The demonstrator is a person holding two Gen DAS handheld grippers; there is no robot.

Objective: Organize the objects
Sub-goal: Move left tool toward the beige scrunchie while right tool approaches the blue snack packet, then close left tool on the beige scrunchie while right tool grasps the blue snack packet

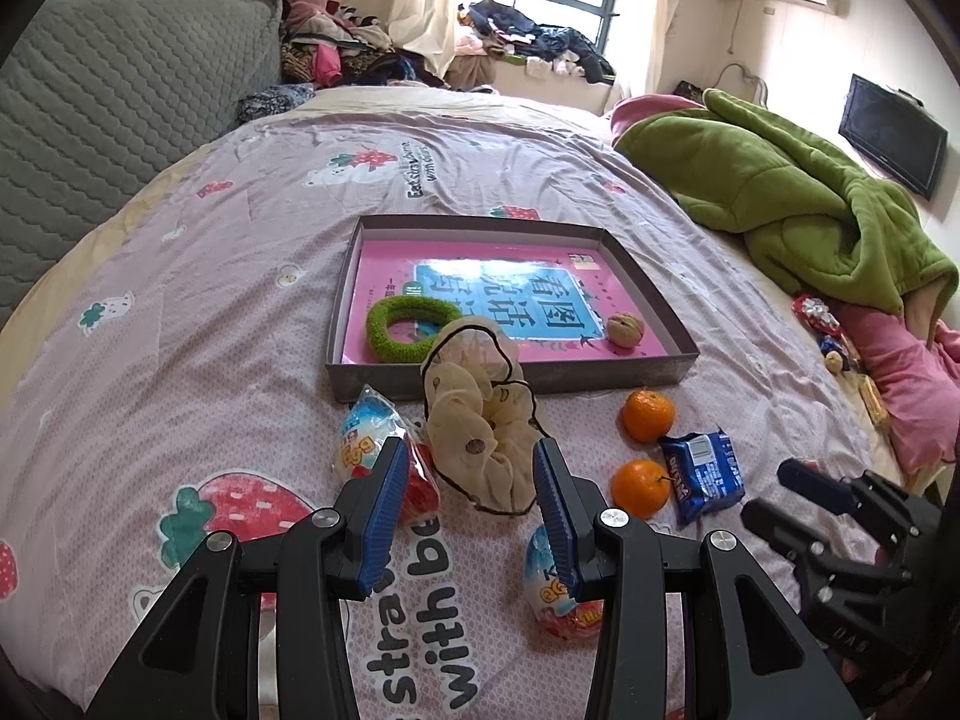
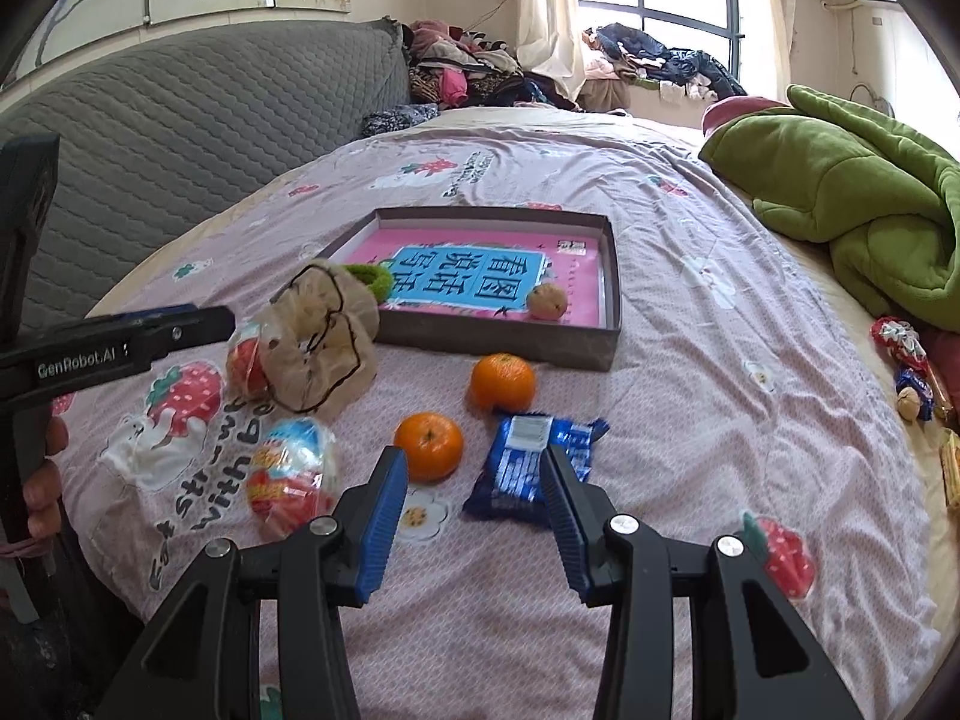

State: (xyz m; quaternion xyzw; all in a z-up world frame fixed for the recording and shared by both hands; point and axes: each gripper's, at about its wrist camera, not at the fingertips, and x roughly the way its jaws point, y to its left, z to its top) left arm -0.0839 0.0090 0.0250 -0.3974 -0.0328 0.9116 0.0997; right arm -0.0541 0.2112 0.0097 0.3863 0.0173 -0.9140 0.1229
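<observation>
A shallow grey box point(image 1: 510, 378) point(image 2: 612, 276) on the bed holds a pink book, a green scrunchie point(image 1: 408, 330) and a walnut point(image 1: 626, 330) point(image 2: 547, 302). In front of it lie a beige scrunchie point(image 1: 480, 426) point(image 2: 318, 348), two wrapped egg toys point(image 1: 372, 432) point(image 2: 291, 474), two tangerines point(image 1: 648, 415) point(image 2: 503, 383) and a blue snack packet point(image 1: 703, 471) point(image 2: 528, 468). My left gripper point(image 1: 471, 480) is open just short of the beige scrunchie. My right gripper point(image 2: 474, 486) is open above the bed, between the near tangerine point(image 2: 429, 446) and the blue packet.
A green blanket point(image 1: 780, 192) is bunched at the right. Small wrapped snacks point(image 1: 828, 330) lie by the bed's right edge. A grey quilted headboard point(image 1: 120, 108) stands at the left. Piles of clothes point(image 1: 360, 48) sit beyond the bed under the window.
</observation>
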